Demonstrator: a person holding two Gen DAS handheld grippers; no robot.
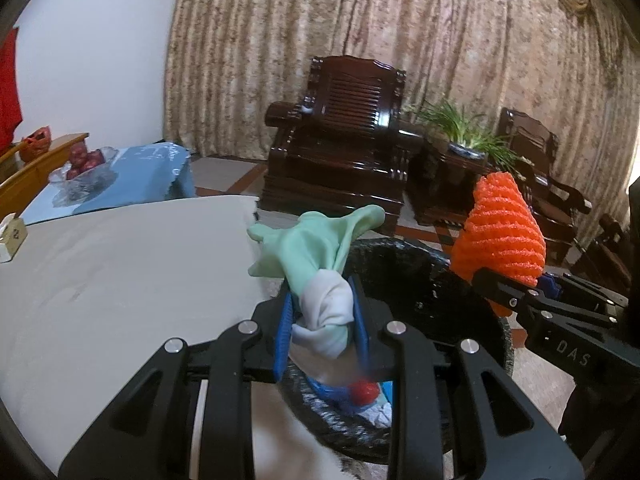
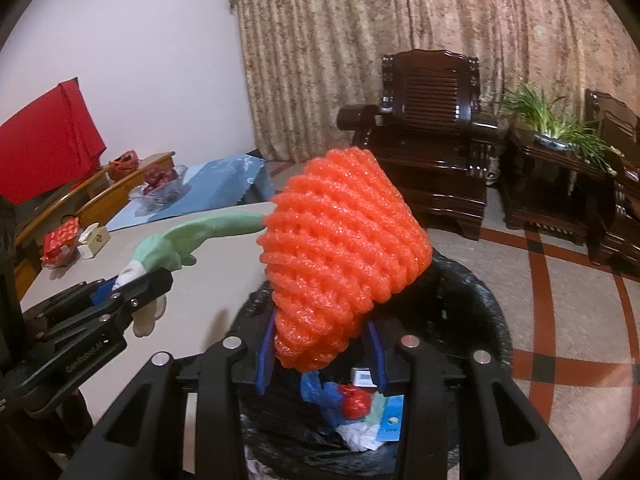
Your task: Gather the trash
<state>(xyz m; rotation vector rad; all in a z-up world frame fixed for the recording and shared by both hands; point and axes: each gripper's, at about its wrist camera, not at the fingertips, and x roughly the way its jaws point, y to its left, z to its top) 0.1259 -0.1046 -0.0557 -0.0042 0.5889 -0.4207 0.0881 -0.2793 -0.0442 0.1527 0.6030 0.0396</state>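
Note:
My left gripper (image 1: 322,312) is shut on a crumpled green and white rubber glove (image 1: 316,256), held over the near rim of a bin lined with a black bag (image 1: 424,280). My right gripper (image 2: 320,344) is shut on an orange foam fruit net (image 2: 344,256), which hangs above the same black-lined bin (image 2: 472,312). In the right wrist view the left gripper (image 2: 132,280) with the glove (image 2: 184,236) shows at the left. In the left wrist view the right gripper (image 1: 516,292) with the net (image 1: 500,228) shows at the right. Blue, red and white scraps (image 2: 356,404) lie inside the bin.
A pale round table (image 1: 120,272) lies left of the bin, with a small box (image 2: 94,240) and a red packet (image 2: 60,240) at its far edge. Beyond stand a glass bowl of red fruit (image 1: 82,168) on a blue cloth, dark wooden armchairs (image 1: 344,136) and a potted plant (image 1: 464,128).

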